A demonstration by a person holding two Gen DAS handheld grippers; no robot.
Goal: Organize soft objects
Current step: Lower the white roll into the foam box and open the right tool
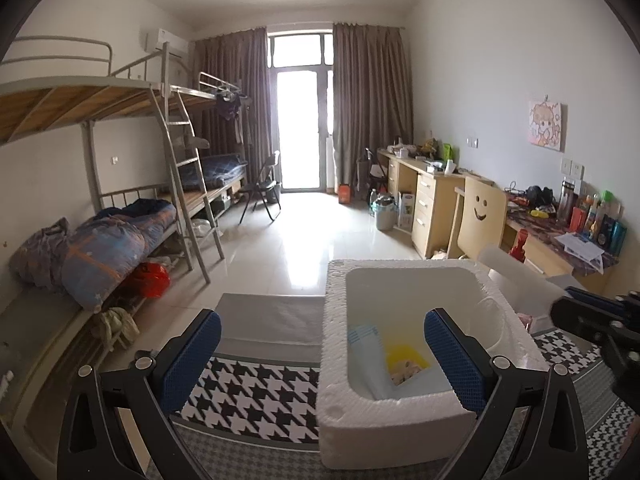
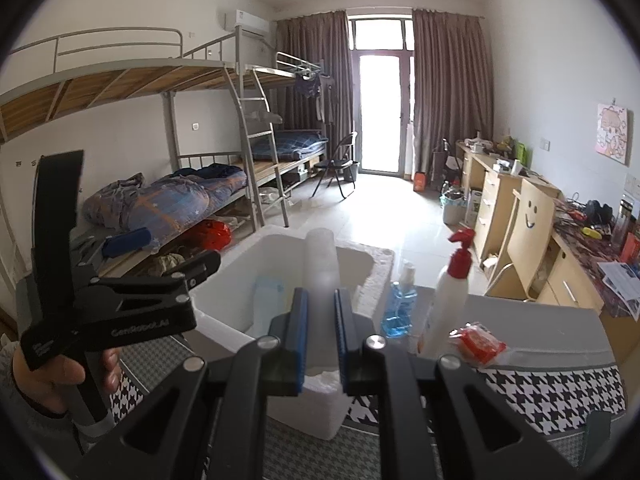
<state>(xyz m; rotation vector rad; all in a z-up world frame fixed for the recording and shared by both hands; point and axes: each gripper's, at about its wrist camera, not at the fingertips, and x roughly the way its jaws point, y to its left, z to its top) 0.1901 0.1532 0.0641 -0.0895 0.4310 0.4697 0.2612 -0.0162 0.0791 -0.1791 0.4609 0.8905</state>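
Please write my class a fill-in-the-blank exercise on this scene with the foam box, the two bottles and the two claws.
1. The left claw stands ___ by the white foam box.
2. The right claw is ___ on the translucent tube.
3. The spray bottle has a ___ top.
4. The small bottle beside it holds ___ liquid.
Missing words: open; shut; red; blue.
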